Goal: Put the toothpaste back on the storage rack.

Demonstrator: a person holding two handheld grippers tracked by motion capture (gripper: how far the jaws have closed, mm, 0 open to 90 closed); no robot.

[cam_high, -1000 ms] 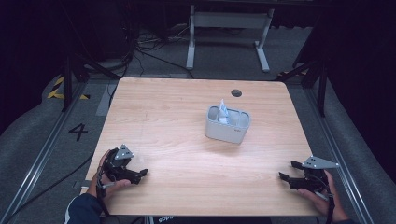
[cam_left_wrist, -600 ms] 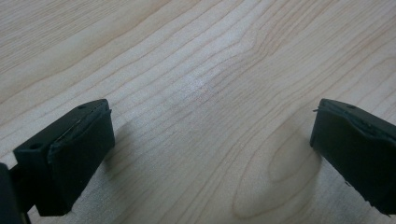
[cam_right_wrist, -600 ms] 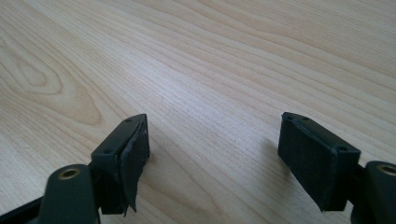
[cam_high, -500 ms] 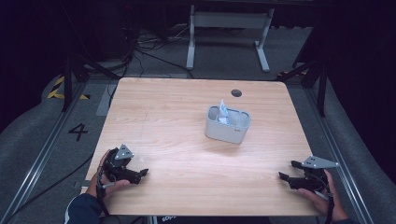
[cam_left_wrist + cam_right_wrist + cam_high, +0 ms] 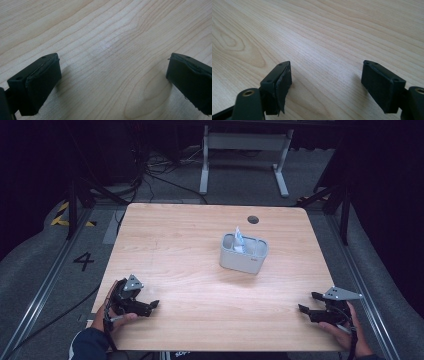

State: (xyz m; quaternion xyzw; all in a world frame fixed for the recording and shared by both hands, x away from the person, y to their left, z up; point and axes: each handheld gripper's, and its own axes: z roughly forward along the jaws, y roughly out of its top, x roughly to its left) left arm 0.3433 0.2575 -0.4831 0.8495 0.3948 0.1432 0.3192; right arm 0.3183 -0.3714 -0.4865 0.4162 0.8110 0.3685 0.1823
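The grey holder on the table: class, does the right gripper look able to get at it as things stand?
Probably yes. The right gripper rests open at the table's near edge with nothing between its jaws, and only bare wood lies between it and the grey holder, which stands alone past the middle.

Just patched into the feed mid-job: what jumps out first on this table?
A grey two-compartment holder stands alone right of the wooden table's centre, with a white-and-blue item, too small to identify, poking up from its left compartment. The left hand-held gripper rests near the front-left corner and the right hand-held gripper near the front-right corner, both open with nothing between their jaws, well apart from the holder.
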